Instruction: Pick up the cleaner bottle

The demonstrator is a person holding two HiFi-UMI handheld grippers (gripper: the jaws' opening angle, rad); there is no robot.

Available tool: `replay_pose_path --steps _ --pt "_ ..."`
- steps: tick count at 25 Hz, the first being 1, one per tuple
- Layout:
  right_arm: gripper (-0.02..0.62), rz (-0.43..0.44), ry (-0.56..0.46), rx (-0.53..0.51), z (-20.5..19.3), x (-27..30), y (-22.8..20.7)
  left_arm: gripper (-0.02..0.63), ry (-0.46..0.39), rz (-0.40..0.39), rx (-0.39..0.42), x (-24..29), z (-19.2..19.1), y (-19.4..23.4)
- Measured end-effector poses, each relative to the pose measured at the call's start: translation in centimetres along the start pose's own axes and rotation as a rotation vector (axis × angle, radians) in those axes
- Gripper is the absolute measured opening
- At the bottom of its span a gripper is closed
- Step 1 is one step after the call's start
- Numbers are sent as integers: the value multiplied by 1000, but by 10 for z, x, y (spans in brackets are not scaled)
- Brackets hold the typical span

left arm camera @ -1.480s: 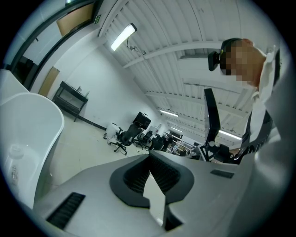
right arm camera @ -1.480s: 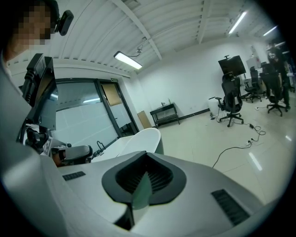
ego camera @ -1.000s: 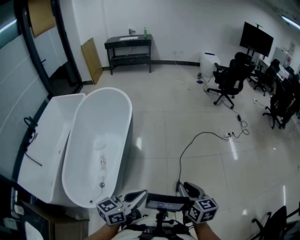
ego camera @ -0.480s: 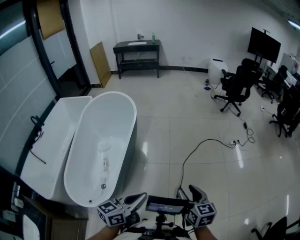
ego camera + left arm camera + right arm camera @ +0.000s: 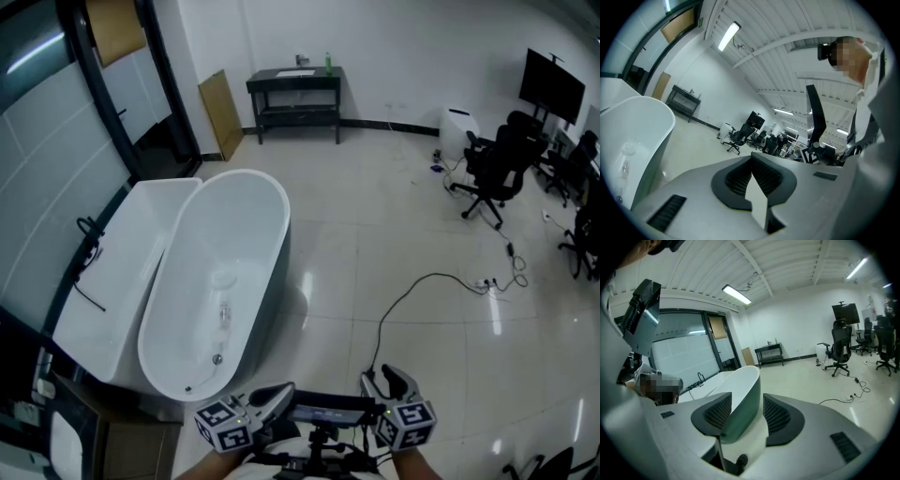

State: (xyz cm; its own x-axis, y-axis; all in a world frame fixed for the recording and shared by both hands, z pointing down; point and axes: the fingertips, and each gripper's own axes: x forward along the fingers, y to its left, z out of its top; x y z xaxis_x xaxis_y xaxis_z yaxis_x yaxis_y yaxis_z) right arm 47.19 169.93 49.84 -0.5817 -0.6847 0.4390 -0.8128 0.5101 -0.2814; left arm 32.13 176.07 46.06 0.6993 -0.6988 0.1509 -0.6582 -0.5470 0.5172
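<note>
Head view: likely cleaner bottle [image 5: 223,315] lies inside bathtub [image 5: 278,214], centre-left. Left gripper view: my left gripper [image 5: 751,158] has tips together, empty. Right gripper view: right gripper [image 5: 740,404] has just been opening, now wide, nothing btwn. I'd reach in w/ it, jaws square across bottle.

White bathtub [image 5: 202,244] left; black table [image 5: 295,89] far wall; office chairs [image 5: 497,155] right; left tool [image 5: 279,390], right tool [image 5: 384,379] bottom edge.

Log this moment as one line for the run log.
left claw: shut, empty | right claw: just opened, nothing between | green bottle: on far table, untouched
</note>
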Motion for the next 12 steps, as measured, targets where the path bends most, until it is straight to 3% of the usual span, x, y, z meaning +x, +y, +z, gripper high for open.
replay_pose_path --steps 5,12 --pt "216 3 3 -10 13 27 7 0 -16 5 -11 2 12 27" --pt "216 -38 7 -13 44 78 12 0 -31 -48 -5 22 54 82"
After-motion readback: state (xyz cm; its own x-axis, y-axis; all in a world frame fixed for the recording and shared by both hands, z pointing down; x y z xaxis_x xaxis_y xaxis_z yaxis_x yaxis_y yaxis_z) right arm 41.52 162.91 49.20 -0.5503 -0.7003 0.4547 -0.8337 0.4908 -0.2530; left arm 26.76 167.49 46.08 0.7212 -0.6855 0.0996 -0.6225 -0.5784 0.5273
